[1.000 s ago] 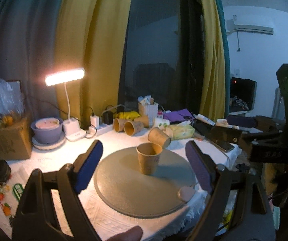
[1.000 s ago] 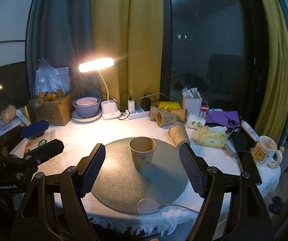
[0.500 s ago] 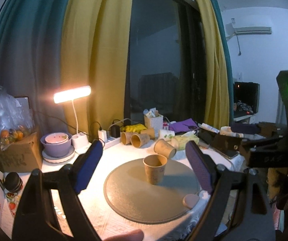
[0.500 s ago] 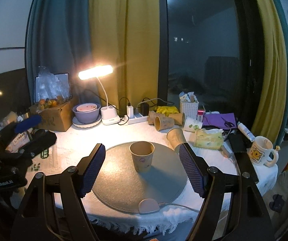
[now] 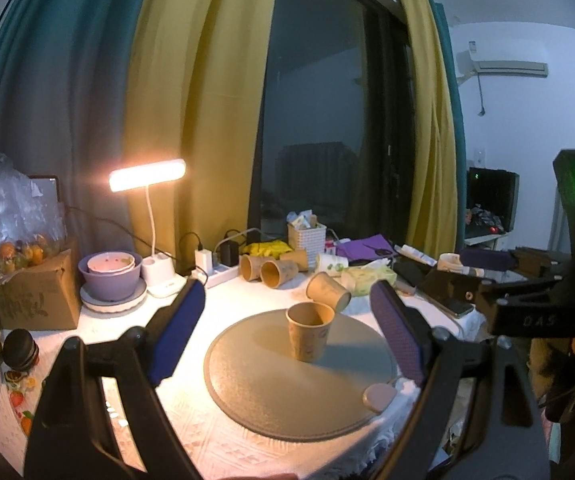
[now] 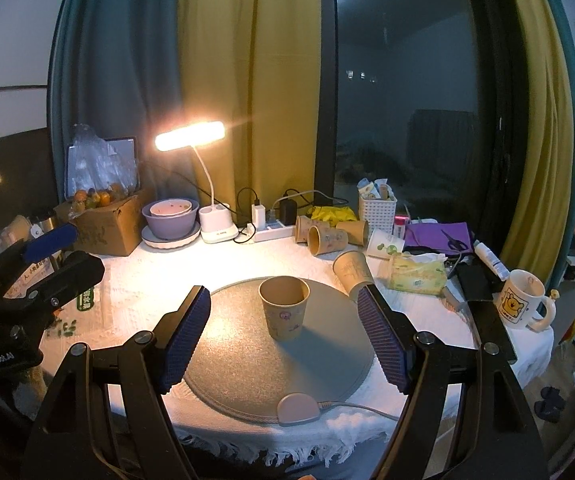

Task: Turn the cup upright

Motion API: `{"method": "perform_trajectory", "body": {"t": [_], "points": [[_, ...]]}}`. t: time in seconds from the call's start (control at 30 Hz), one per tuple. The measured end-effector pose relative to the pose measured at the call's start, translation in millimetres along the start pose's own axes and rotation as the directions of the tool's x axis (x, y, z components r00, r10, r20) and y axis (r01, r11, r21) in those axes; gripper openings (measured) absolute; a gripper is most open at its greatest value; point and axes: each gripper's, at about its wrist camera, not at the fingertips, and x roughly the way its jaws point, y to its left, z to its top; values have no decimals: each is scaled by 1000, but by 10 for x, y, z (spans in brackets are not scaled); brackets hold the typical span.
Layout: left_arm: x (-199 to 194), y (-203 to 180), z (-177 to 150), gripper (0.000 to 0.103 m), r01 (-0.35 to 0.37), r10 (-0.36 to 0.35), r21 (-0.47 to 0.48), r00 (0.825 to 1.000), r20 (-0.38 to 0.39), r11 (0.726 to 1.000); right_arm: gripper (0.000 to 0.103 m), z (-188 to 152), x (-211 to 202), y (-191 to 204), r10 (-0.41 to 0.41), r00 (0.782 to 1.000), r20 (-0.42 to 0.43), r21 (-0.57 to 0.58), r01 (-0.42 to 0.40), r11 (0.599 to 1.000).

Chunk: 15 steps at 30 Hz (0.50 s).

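Left gripper (image 5: 287, 332): lower frame, level, jaws spread wide, holding nothing. Right gripper (image 6: 283, 332): lower centre, same wide-open pose, empty. Handles cut off at bottom edge; print on paper cup (image 6: 284, 307) too small to read. Cup upright on round grey mat (image 6: 239, 344), frame centre, beyond and between blue pads (image 6: 185, 336), touching neither.
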Motion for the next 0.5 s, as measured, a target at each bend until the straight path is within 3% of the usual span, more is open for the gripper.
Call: {"method": "perform_trajectory", "body": {"t": [0.5], "points": [[-11, -1, -5, 86, 1, -1, -1, 1000, -1, 1000, 79, -2, 0, 6, 0, 1000, -1, 1, 0, 1000]]}}
